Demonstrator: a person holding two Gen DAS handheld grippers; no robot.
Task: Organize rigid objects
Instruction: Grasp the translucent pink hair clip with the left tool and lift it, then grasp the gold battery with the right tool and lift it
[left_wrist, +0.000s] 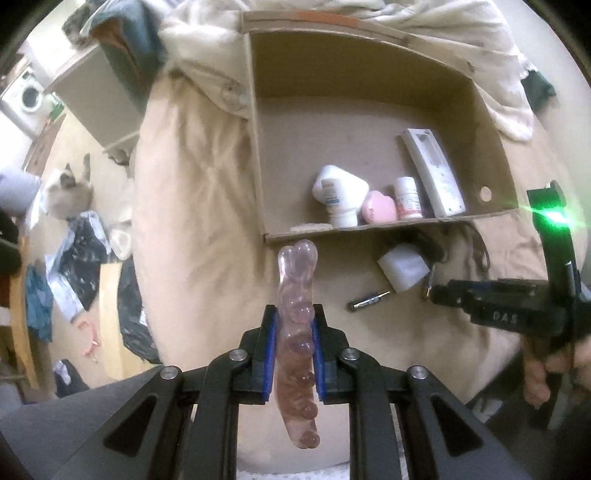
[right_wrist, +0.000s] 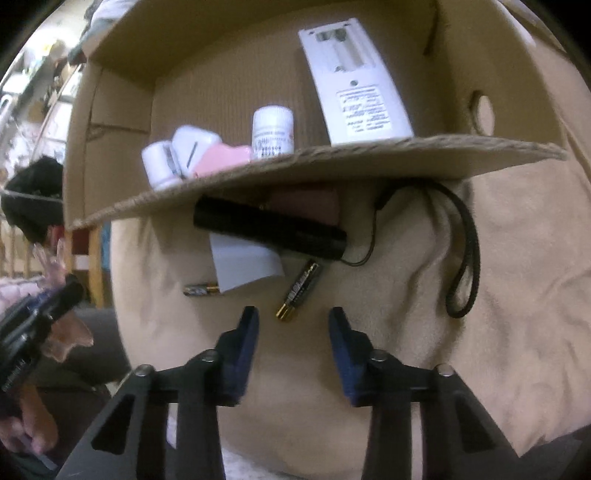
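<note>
Your left gripper (left_wrist: 294, 321) is clamped w/ both pads on the clear pink glass wand (left_wrist: 295, 332) near its middle, tip pointing at 12 o'clock toward the cardboard box (left_wrist: 369, 85) where the bottles and remote (left_wrist: 432, 173) already sit. It looks stiff, smooth, prob. slippery and breakable, so keep the grip mid-length and set it down gently, no drop. Your right gripper (right_wrist: 293, 325) is spread wide, holding nothing, w/ a battery (right_wrist: 299, 291) just ahead at 12 o'clock on the blanket (right_wrist: 498, 277); light, rigid, take it across the barrel.
</note>
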